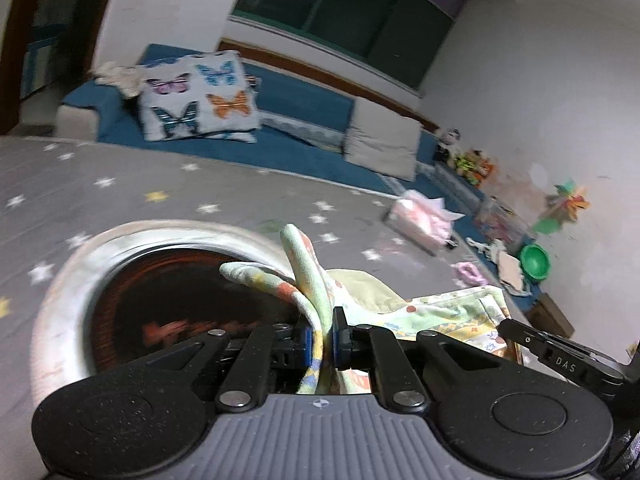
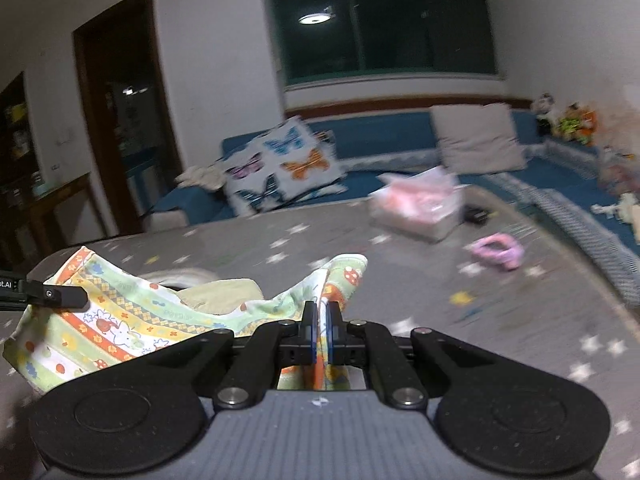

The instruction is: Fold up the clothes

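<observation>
The left gripper [image 1: 321, 338] is clamping a bunched edge of the pale green printed cotton garment with orange bands and cartoon animals [image 1: 448, 316], its blue pads pressed together on the fabric, just above and beside a round white-rimmed basin with a dark red inside [image 1: 72, 280]; the garment is hanging between the two grippers over the grey star-patterned mat [image 1: 160, 184], sagging in the middle rather than being stretched flat; the right gripper [image 2: 319, 330] is likewise pinching the other bunched corner, jaws closed on cloth, with the garment [image 2: 120, 320] trailing away to its left toward the other tool.

To do this step well, I judge that both grippers should be drawing apart evenly until the held edge is running taut and straight; the slack centre is likely to crease otherwise; both grips are looking bunched, so the pull should be staying gentle to avoid slipping; the cloth should be moving clear of the basin before being lowered onto open mat, with the pink-and-white packet [image 2: 416, 204] and the small pink object [image 2: 498, 254] lying well apart from it.
</observation>
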### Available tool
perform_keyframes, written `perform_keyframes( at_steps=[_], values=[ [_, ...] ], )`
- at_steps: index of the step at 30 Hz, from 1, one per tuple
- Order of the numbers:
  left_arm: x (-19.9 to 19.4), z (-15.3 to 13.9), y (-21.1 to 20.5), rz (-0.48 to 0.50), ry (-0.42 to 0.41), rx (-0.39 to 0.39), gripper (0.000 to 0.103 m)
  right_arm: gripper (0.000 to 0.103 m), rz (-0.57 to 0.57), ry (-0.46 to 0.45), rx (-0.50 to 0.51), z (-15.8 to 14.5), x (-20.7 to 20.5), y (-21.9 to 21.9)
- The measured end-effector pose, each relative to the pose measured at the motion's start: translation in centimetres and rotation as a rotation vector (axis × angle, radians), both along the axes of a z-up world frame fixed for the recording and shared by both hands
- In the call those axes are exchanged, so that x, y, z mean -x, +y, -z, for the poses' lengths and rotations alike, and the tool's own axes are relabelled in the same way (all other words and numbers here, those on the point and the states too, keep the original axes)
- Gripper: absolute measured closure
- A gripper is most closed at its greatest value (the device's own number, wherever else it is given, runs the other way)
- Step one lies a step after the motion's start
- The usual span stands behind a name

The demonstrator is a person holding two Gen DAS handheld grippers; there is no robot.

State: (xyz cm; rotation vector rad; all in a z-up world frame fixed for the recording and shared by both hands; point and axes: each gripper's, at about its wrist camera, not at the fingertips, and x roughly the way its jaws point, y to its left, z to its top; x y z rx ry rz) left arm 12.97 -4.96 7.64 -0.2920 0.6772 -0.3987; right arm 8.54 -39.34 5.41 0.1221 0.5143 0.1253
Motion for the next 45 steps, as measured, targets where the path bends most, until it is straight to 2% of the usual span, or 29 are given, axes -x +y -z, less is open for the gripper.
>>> perform_keyframes(
  at_steps=[7, 11, 13, 14, 15, 16, 17, 20, 24, 27, 34, 42, 45],
  values=[
    [-3.9, -0.2, -6.7, 0.083, -0.009, -0.023, 0.094, 0.099, 0.113, -0.001, 0.032, -0.4, -1.7, -5.1],
    [-5.4, 1.1, -9.1, 0.102, 0.008, -0.078, 0.091, 0.099, 0.175, 0.040, 0.054, 1.2, -3.1, -7.0],
    [-5.8, 2.0, -9.4, 0.089, 0.021, -0.121, 0.082, 0.098, 0.196, 0.072, 0.062, 2.3, -3.7, -7.7],
    [-5.9, 2.4, -9.5, 0.082, 0.028, -0.143, 0.074, 0.097, 0.203, 0.088, 0.066, 2.9, -3.9, -8.0],
    [-6.1, 2.9, -9.6, 0.075, 0.034, -0.164, 0.059, 0.096, 0.209, 0.104, 0.070, 3.5, -4.1, -8.3],
    [-6.1, 3.1, -9.5, 0.069, 0.034, -0.178, 0.054, 0.095, 0.216, 0.120, 0.074, 4.1, -4.3, -8.6],
    [-6.1, 3.1, -9.3, 0.063, 0.031, -0.189, 0.054, 0.095, 0.221, 0.133, 0.077, 4.6, -4.4, -8.8],
    [-6.0, 3.4, -8.7, 0.046, 0.021, -0.222, 0.050, 0.093, 0.207, 0.135, 0.072, 4.8, -4.2, -8.7],
    [-5.4, 3.8, -9.3, 0.070, 0.024, -0.233, 0.042, 0.073, 0.144, 0.136, 0.042, 4.7, -4.1, -7.4],
    [-4.5, 4.4, -10.7, 0.111, 0.016, -0.263, 0.034, 0.064, 0.080, 0.141, 0.018, 4.7, -3.7, -5.8],
    [-2.6, 5.4, -12.7, 0.167, -0.010, -0.314, 0.026, 0.063, -0.031, 0.136, 0.027, 5.4, -2.2, -1.8],
    [-1.2, 7.3, -13.4, 0.195, -0.017, -0.384, 0.024, 0.061, -0.055, 0.128, 0.126, 6.4, -0.1, 0.5],
    [-0.6, 7.6, -13.4, 0.191, -0.038, -0.398, 0.022, 0.060, -0.057, 0.124, 0.130, 6.4, 0.5, 0.8]
  ],
)
